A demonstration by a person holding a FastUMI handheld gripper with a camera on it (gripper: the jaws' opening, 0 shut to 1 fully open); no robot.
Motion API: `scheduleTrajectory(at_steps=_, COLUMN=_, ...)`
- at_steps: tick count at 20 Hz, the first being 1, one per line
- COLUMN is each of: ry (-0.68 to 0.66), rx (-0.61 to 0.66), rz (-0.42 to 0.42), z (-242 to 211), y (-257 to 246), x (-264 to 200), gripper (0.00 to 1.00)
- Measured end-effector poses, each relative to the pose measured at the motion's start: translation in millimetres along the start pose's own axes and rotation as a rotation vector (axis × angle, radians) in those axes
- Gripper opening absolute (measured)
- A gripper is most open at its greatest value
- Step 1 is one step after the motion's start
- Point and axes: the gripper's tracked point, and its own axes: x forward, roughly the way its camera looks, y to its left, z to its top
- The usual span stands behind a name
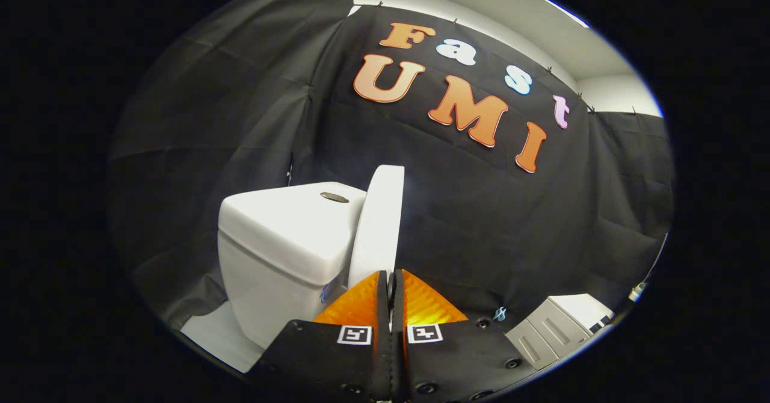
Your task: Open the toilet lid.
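Observation:
The white toilet lid (379,222) stands raised, nearly upright and seen edge-on, leaning back against the white tank (283,234). A flat metal flush button (334,197) sits on the tank's top. My gripper (391,279) is just in front of the lid's lower part, with its tips right at the lid's edge. The two fingers are pressed together with only a thin slit between them and nothing visible in it. The bowl and seat are hidden below the fingers.
Black cloth walls close in behind and on both sides of the toilet. White floor (213,337) shows to the left of the tank's base. A pale low cabinet (556,325) and a small plug on a cable (636,293) lie to the right.

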Motion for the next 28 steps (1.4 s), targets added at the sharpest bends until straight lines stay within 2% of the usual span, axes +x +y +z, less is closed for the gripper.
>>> scheduleTrajectory(at_steps=2, ry=0.005, rx=0.002, rz=-0.011, z=-2, y=-2, x=0, gripper=0.09)
scheduleTrajectory(at_steps=5, ry=0.01, rx=0.044, rz=0.017, z=-3, y=1, x=0, gripper=0.11)
scheduleTrajectory(at_steps=7, ry=0.006, rx=0.066, rz=0.036, z=-1, y=2, x=-2, gripper=0.22)
scheduleTrajectory(at_steps=8, ry=0.004, rx=0.074, rz=0.059, z=0, y=5, x=0, gripper=0.23)
scheduleTrajectory(at_steps=9, ry=0.005, rx=0.074, rz=0.08, z=0, y=9, x=-1, gripper=0.33)
scheduleTrajectory(at_steps=11, ry=0.001, rx=0.075, rz=0.118, z=1, y=13, x=-3, gripper=0.45)
scheduleTrajectory(at_steps=13, ry=-0.009, rx=0.109, rz=0.197, z=4, y=29, x=-9, gripper=0.67)
scheduleTrajectory(at_steps=16, ry=-0.089, rx=0.163, rz=0.241, z=30, y=25, x=-19, gripper=0.99)
scheduleTrajectory(at_steps=18, ry=-0.139, rx=0.197, rz=0.285, z=46, y=21, x=-27, gripper=0.99)
scheduleTrajectory(at_steps=21, ry=-0.145, rx=0.238, rz=0.319, z=52, y=-1, x=-29, gripper=0.99)
scheduleTrajectory(at_steps=24, ry=-0.164, rx=0.283, rz=0.31, z=58, y=-39, x=-27, gripper=0.99)
scheduleTrajectory(at_steps=28, ry=-0.145, rx=0.301, rz=0.267, z=41, y=-104, x=-12, gripper=0.99)
